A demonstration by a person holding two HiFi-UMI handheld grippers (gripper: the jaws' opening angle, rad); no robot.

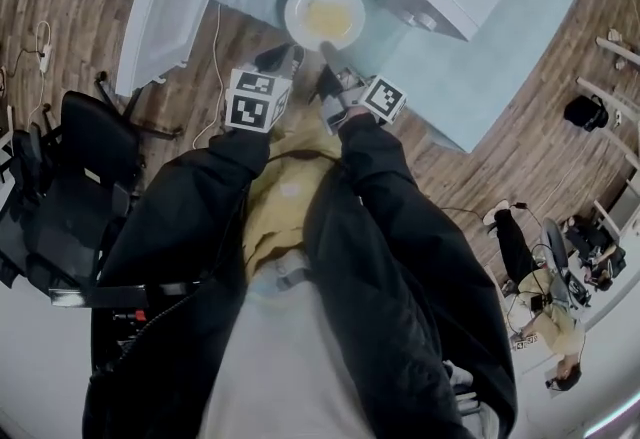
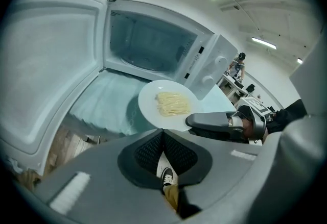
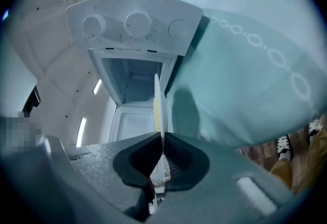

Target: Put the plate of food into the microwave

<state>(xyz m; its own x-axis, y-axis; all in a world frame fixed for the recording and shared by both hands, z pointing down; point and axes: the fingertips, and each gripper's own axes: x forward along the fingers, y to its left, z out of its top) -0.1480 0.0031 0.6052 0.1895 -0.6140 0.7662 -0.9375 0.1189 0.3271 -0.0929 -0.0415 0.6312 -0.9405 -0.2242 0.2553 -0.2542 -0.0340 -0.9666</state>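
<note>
The right tool [image 3: 159,142] pinches the plate [image 1: 325,14] by its rim — just before the open microwave [image 2: 153,39]. The left tool [image 2: 163,139] is pressed together, empty.

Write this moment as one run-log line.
right gripper: shut on plate | left gripper: shut, empty | plate: noodles, held before microwave | door: open
</note>
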